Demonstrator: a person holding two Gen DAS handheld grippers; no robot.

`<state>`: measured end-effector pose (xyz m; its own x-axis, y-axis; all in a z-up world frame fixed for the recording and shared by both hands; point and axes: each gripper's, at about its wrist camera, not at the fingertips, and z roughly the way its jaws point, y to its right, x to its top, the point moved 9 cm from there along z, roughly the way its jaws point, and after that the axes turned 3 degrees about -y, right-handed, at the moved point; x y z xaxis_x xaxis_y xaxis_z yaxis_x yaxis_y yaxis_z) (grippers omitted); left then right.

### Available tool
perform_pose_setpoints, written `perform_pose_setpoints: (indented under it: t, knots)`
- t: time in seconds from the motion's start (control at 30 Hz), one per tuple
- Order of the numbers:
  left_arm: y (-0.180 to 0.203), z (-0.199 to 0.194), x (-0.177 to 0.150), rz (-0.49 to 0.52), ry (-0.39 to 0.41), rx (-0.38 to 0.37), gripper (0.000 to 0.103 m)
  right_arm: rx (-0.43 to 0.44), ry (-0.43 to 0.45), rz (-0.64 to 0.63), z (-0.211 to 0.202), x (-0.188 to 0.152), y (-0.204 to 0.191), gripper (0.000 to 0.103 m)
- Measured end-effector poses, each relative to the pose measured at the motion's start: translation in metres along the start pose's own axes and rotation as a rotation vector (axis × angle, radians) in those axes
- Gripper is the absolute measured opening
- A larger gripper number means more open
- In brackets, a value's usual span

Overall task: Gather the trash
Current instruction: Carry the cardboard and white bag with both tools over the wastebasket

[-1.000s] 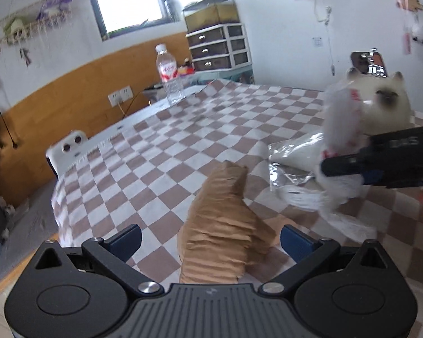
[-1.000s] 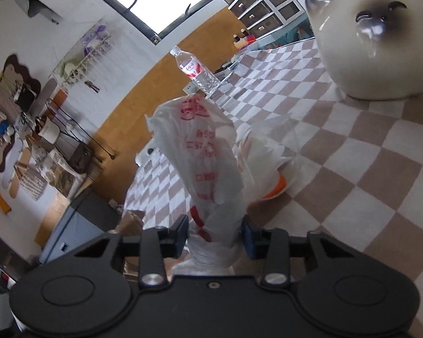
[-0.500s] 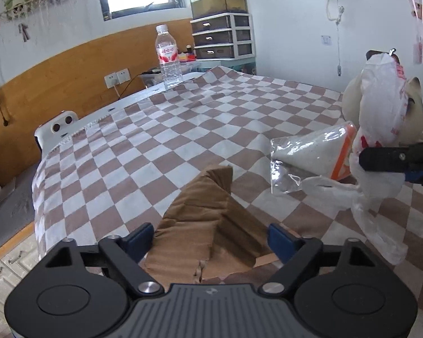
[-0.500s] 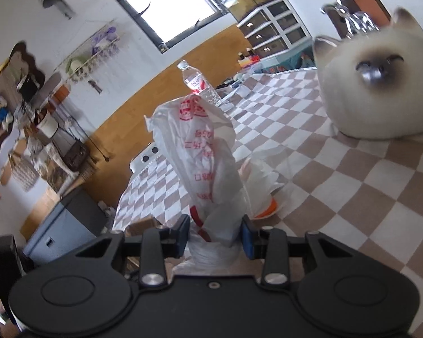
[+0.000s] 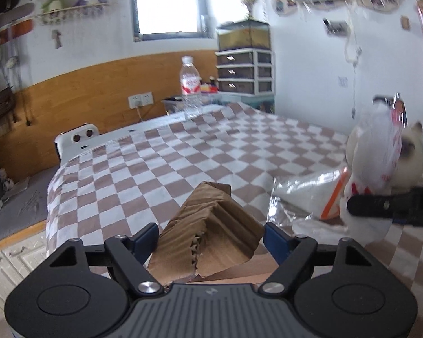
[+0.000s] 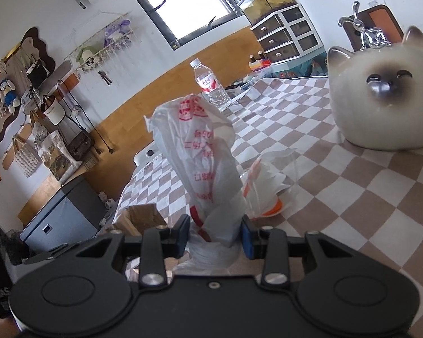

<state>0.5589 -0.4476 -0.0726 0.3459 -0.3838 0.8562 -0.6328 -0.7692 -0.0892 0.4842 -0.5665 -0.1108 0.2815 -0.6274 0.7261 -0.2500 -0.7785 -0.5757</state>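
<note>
A piece of brown corrugated cardboard (image 5: 208, 233) lies at the near edge of the checkered table, buckled up into a tent. My left gripper (image 5: 211, 239) is closing on it, and both blue pads touch its sides. The cardboard also shows in the right wrist view (image 6: 139, 217), low on the left. My right gripper (image 6: 215, 236) is shut on a white plastic bag with red print (image 6: 203, 157), which stands up between its pads. In the left wrist view that bag (image 5: 380, 152) and a black finger (image 5: 392, 205) are at the right.
A clear plastic bag with an orange strip (image 5: 304, 194) lies between the two grippers. A round cat figure (image 6: 380, 104) sits at the right, and a water bottle (image 5: 191, 90) stands at the table's far edge. The table's left edge (image 5: 53, 186) drops to the floor.
The left jaws have narrowed around the cardboard, which has folded up from nearly flat into a tent. Both views have rolled towards level. The right gripper still holds the white bag.
</note>
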Motion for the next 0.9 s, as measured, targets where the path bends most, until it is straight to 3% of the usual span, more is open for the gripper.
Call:
perform_pose_setpoints:
  t: [0.37, 0.6, 0.9]
  knots:
    - [-0.025, -0.058, -0.004, -0.041, 0.091, 0.083, 0.081, 0.017, 0.029, -0.074, -0.013, -0.008, -0.016, 0.038]
    - [-0.044, -0.102, -0.012, -0.082, 0.137, 0.139, 0.081, 0.063, 0.105, -0.184, -0.041, -0.012, -0.053, 0.038]
    - [-0.059, -0.164, -0.032, -0.094, 0.195, 0.171, 0.081, 0.074, 0.164, -0.280, -0.079, -0.044, -0.088, 0.038]
